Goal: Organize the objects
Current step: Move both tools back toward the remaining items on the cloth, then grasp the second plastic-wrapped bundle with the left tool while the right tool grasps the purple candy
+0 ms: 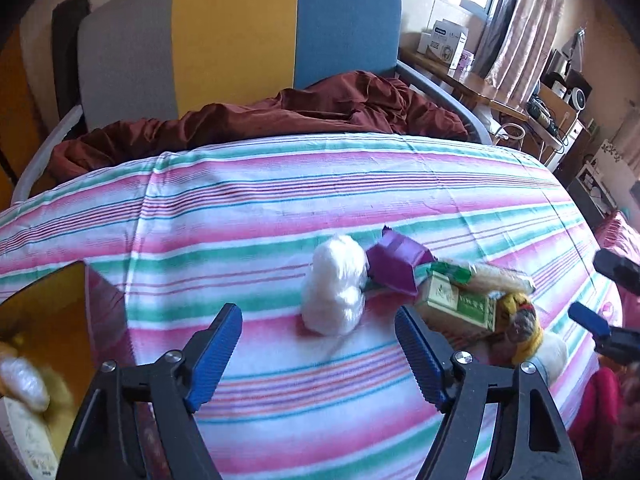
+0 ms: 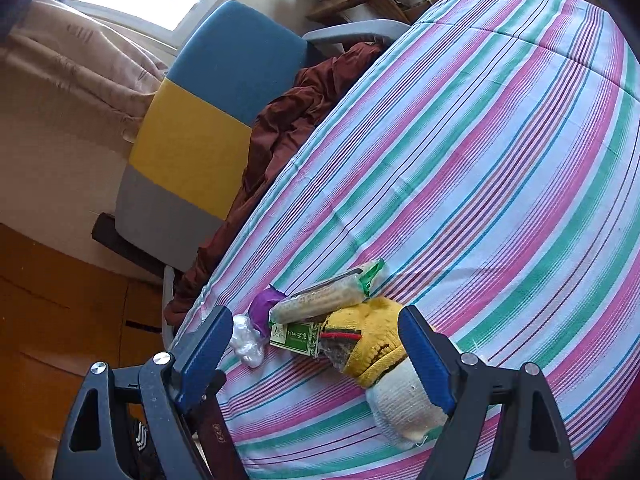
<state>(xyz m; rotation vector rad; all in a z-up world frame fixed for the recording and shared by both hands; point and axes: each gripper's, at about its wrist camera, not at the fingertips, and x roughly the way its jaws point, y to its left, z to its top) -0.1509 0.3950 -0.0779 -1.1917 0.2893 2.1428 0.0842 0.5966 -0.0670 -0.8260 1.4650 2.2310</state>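
A pile of small objects lies on the striped bedsheet (image 1: 280,184): a white plastic bundle (image 1: 336,290), a purple wrapper (image 1: 394,262), a green box (image 1: 460,302), a long clear snack packet (image 1: 496,276) and a yellow-and-white knitted glove (image 1: 528,328). My left gripper (image 1: 320,354) is open and empty, just short of the white bundle. My right gripper (image 2: 316,354) is open and empty, its jaws either side of the green box (image 2: 296,338) and the glove (image 2: 376,344). The right gripper also shows at the right edge of the left wrist view (image 1: 600,296).
A rumpled maroon blanket (image 1: 280,116) lies at the bed's head against a grey, yellow and blue headboard (image 1: 240,36). A brown cardboard box (image 1: 44,320) holding items stands at the bed's left. A cluttered wooden desk (image 1: 480,88) is beyond the right side.
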